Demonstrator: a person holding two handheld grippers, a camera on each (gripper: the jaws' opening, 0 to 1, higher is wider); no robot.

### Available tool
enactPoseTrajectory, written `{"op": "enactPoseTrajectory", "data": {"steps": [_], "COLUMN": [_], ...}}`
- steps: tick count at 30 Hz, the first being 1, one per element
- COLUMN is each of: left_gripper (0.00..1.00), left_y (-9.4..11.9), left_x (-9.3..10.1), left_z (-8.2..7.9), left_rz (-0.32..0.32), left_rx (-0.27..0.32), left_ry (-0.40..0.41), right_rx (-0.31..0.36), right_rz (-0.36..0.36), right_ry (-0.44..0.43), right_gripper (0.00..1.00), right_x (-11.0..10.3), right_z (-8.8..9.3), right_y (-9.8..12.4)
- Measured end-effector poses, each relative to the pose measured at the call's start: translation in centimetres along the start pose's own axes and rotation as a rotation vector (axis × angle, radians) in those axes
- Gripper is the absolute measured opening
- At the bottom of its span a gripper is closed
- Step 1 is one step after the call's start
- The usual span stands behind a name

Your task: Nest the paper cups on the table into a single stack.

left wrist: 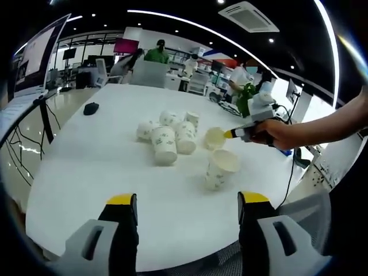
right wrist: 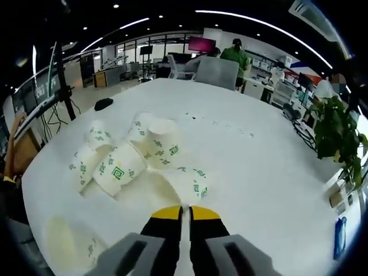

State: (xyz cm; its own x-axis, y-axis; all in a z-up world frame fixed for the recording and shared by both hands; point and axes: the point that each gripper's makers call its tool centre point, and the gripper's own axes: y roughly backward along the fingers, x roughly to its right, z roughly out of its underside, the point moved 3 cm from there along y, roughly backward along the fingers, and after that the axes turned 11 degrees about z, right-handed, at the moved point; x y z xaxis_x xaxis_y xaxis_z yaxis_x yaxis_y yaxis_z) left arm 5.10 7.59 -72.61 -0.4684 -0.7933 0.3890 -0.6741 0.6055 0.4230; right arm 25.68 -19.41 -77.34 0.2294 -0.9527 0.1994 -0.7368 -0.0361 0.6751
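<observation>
near the table's (left wrist: 86, 190) front edge the left hand-held gripper (left wrist: 187, 202) hangs wide and empty; further in, the right hand-held gripper (right wrist: 186, 210) pinches a lying paper cup's (right wrist: 187, 181) rim. a weak hold could drop it onto the cup cluster (left wrist: 167, 135) mid-table.

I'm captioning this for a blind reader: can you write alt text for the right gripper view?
The right gripper, jaws shut on the rim of a tipped paper cup, reaches over a white table. More paper cups lie clustered beyond it.
</observation>
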Motion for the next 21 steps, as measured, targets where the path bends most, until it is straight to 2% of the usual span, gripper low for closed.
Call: {"op": "enactPoseTrajectory", "data": {"steps": [9, 12, 21], "left_gripper": [0.7, 0.7, 0.7], "left_y": [0.0, 0.1, 0.0], "left_x": [0.0, 0.1, 0.4], "left_z": [0.0, -0.1, -0.2], "left_rz": [0.001, 0.001, 0.01], "left_rx": [0.001, 0.003, 0.0], "left_ry": [-0.004, -0.007, -0.02], "right_rx": [0.011, 0.023, 0.057], "right_rz": [0.021, 0.035, 0.039], "right_ry": [-0.003, -0.005, 0.019], "right_gripper": [0.0, 0.0, 0.0], "right_x": [2.0, 3.0, 4.2], "right_z": [0.0, 0.0, -0.1], "right_y": [0.9, 1.9, 4.7]}}
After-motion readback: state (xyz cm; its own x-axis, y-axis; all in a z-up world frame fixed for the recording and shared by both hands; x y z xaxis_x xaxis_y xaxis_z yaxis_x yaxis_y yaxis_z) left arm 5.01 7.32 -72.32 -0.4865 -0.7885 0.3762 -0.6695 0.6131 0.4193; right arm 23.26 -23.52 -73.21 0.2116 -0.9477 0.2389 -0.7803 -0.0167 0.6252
